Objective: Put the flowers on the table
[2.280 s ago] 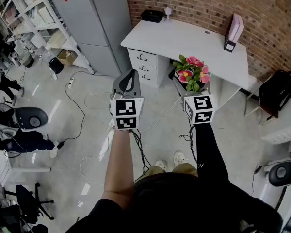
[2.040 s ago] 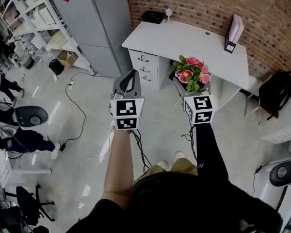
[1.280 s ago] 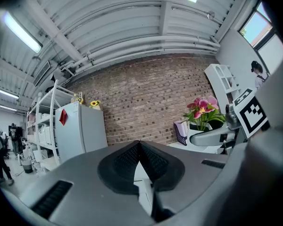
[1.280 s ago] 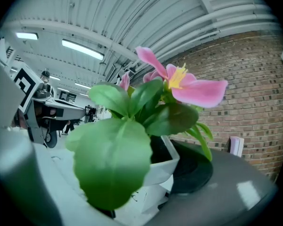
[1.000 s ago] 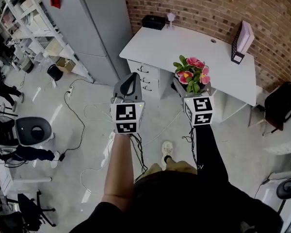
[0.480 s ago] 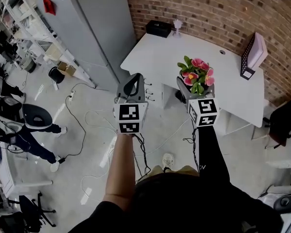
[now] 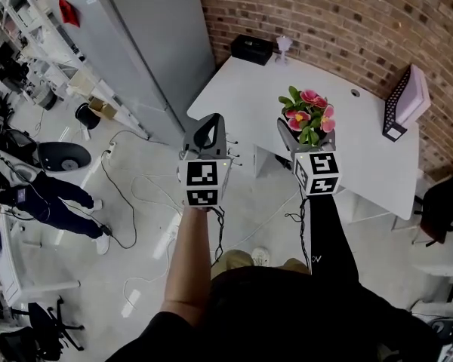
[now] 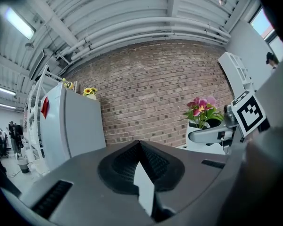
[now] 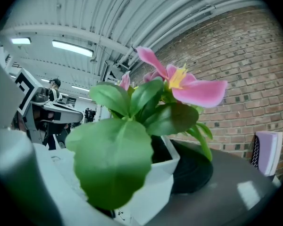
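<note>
your right tool (image 7: 306,139) is clamped on the white pot (image 9: 155,182) of the flowers (image 7: 308,115), one jaw on each side of it, and you hold it upright in the air. the flowers are pink with yellow centres, above broad green leaves (image 9: 115,161) that spill over the pot's rim. in the head view the plant shows against the near edge of the white counter (image 7: 249,89), not set down on it. your left tool (image 7: 204,130) is to the left of it, level with it, jaws closed tip to tip on nothing. a black box (image 7: 251,49) sits at the counter's far left corner, by the brick wall (image 7: 347,21).
</note>
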`<state>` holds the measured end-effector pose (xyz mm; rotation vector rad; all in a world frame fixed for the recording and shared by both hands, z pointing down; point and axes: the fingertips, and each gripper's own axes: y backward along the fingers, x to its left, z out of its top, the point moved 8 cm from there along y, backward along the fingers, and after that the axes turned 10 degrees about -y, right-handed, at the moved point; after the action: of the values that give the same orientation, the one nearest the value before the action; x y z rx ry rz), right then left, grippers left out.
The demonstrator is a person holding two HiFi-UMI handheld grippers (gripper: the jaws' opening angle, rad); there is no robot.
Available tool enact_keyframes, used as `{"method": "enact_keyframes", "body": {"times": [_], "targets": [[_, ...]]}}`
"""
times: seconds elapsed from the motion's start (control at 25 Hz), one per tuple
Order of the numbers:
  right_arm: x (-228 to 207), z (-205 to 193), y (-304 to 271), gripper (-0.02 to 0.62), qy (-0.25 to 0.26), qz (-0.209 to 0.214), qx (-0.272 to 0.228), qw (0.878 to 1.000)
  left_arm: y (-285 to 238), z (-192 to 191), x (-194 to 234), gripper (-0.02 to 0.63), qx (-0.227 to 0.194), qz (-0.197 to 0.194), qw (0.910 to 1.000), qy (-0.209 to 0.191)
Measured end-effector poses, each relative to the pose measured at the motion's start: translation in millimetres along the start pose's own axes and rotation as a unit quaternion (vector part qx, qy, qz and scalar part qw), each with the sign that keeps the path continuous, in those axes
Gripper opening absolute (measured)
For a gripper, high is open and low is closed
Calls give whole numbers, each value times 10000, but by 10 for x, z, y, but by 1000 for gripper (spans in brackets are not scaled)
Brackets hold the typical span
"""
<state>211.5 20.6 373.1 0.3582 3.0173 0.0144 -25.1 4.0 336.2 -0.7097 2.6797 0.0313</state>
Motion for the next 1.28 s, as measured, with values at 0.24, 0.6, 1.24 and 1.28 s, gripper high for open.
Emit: {"method": "enact_keyframes", "body": {"times": [0.24,0.6,1.24,1.28], "targets": [[-100,22,-283,351,-34,-60,-119,9999,-236,-35,151,9,-21,31,10000,80],[-223,-10,-910,351,40,-161,-234,9996,-832,-166,468,9,-86,-53,9999,-135],[-247,-68,-3110,351,355,-657,-282,9968,-2849,-644,1858,8,-262,-845,9961,-61],[-227,-84,-3230,351,354,-685,-278,9966,-2937,-687,1934,8,-267,-894,9956,-85]]}}
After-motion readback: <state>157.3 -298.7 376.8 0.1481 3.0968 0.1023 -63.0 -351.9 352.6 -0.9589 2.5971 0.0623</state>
